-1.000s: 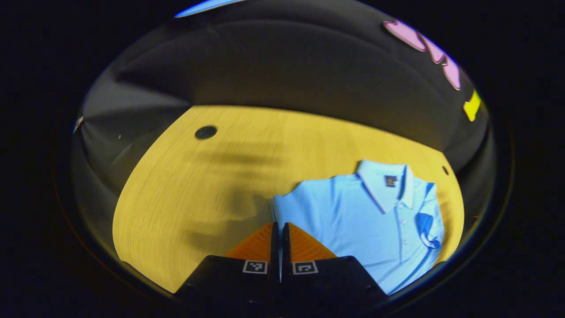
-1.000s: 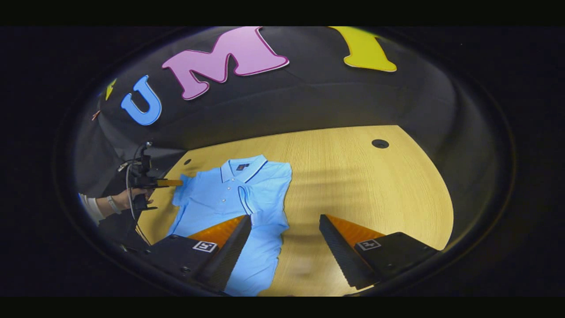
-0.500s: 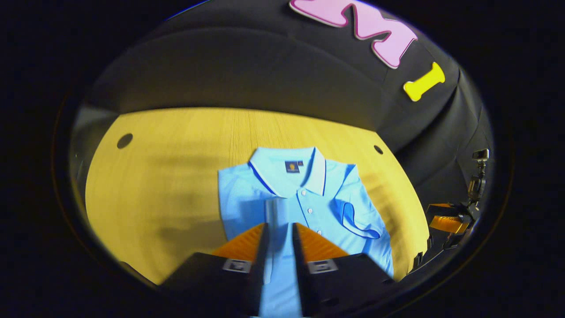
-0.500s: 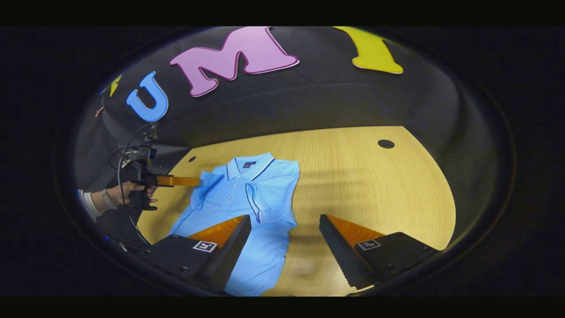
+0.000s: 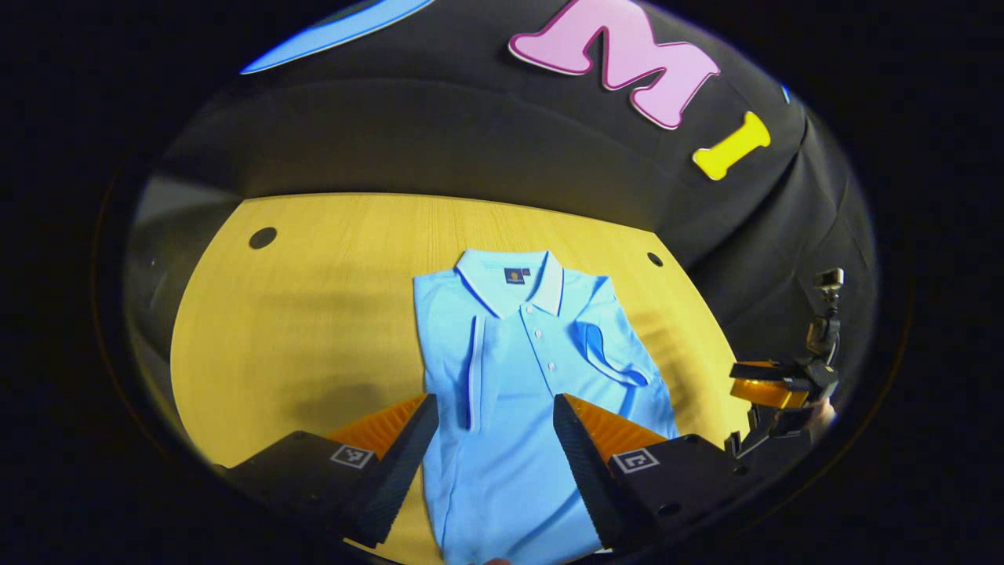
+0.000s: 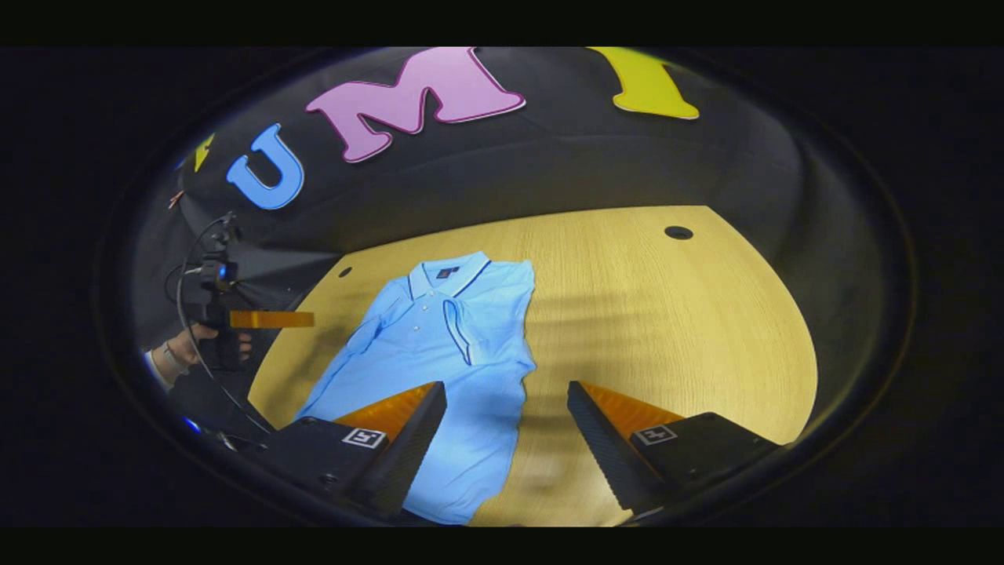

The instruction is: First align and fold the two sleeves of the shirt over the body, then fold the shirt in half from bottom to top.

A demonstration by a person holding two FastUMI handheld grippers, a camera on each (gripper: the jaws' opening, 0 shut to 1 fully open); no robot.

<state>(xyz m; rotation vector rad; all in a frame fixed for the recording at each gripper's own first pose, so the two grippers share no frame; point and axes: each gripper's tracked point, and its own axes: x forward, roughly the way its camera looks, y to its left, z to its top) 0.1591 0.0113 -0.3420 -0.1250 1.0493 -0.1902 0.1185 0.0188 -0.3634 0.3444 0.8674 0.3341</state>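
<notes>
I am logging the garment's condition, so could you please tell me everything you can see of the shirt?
The shirt is a light blue polo of soft knit-looking fabric with a dark-trimmed collar, a small dark neck label and a buttoned placket. It lies flat, face up on the wooden table, collar toward the booth's wall. Both short sleeves are folded over the body; the hem is not yet folded up. Neither the left tongs nor the right tongs grip it.

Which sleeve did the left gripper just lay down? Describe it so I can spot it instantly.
On the wooden table lies a light blue polo shirt. The sleeve lies straight along the placket, between the left gripper's open jaws; the other sleeve lies slanted.
</notes>
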